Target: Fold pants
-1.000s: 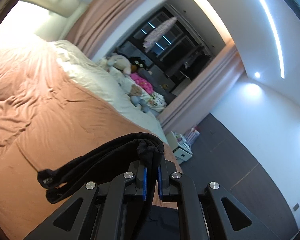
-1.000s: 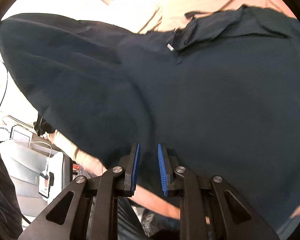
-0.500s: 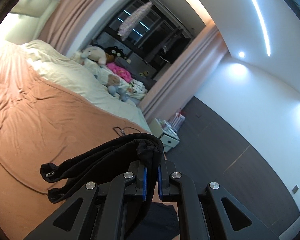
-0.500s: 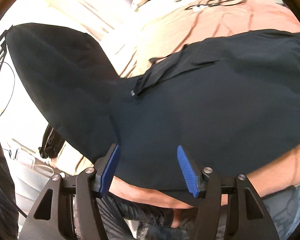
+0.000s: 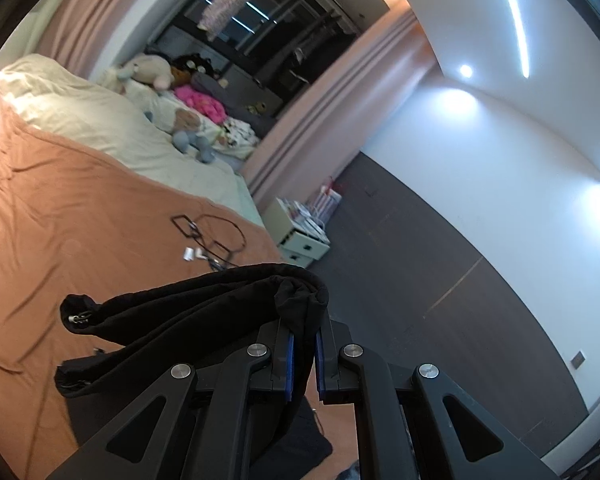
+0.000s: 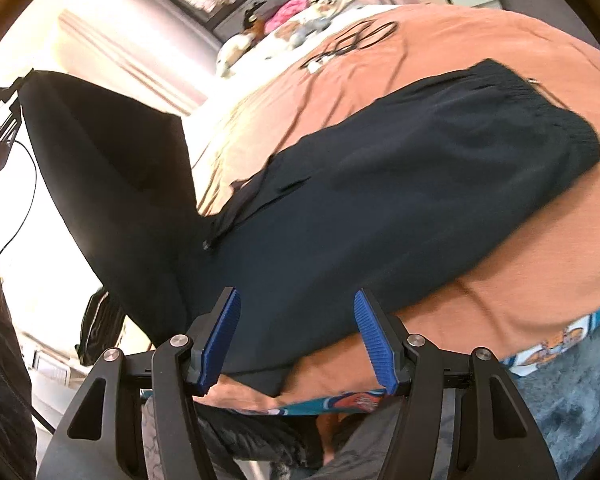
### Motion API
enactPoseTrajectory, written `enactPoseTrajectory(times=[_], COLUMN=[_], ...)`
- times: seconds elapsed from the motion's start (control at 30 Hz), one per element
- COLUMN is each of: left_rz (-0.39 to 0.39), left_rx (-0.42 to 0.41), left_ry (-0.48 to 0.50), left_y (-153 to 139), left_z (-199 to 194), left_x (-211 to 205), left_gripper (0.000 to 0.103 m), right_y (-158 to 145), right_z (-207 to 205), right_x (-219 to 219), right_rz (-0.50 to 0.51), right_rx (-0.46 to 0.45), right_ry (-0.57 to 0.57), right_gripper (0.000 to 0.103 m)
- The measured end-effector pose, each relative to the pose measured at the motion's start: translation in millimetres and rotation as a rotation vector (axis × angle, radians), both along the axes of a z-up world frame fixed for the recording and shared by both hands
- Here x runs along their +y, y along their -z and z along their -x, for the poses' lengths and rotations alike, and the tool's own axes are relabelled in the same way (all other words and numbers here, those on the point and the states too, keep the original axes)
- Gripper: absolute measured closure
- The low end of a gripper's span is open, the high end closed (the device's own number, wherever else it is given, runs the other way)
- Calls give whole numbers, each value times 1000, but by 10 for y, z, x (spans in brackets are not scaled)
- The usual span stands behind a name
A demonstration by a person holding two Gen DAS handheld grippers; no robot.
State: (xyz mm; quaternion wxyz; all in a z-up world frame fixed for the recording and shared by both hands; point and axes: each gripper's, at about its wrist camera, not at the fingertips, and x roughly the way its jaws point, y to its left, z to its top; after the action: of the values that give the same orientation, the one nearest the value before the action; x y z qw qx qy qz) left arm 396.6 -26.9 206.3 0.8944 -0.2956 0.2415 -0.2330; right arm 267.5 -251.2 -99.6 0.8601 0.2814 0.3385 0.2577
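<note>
The black pants (image 6: 380,184) lie across the orange bedspread (image 6: 480,40), with one end lifted high at the left (image 6: 100,152). My left gripper (image 5: 303,354) is shut on a bunched edge of the pants (image 5: 296,296), holding it above the bed; it also shows far left in the right wrist view (image 6: 0,120). My right gripper (image 6: 296,336) is open and empty, its blue pads (image 6: 220,336) just above the near edge of the pants.
A black cable and small white items (image 5: 208,240) lie on the bedspread. Stuffed toys (image 5: 152,72) and a cream duvet (image 5: 100,128) sit at the far end. A white nightstand (image 5: 296,236) stands beside the bed. The person's legs (image 6: 560,380) are below.
My right gripper has opened wide, let go of the pants and pulled back. My left gripper has lifted and swung with the pants edge still held.
</note>
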Motion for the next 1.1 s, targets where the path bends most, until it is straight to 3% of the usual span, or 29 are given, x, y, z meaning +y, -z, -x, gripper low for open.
enactPoseTrajectory(times=[0.3, 0.53, 0.8, 1.1], left_rz=[-12, -5, -7, -30], left_rx=[65, 154, 250, 315], left_ry=[101, 188, 291, 402], left_y=[254, 730, 1289, 1660], left_z=[-332, -523, -562, -475], left_x=[-752, -1297, -1925, -2576], left_gripper=[95, 95, 95, 95], right_y=[147, 209, 218, 202], right_z=[167, 319, 588, 789], right_x=[-411, -524, -657, -823], right_rz=[-40, -54, -55, -61], right_rx=[31, 53, 72, 92], right_ry=[110, 170, 220, 282], right_gripper=[45, 45, 45, 45])
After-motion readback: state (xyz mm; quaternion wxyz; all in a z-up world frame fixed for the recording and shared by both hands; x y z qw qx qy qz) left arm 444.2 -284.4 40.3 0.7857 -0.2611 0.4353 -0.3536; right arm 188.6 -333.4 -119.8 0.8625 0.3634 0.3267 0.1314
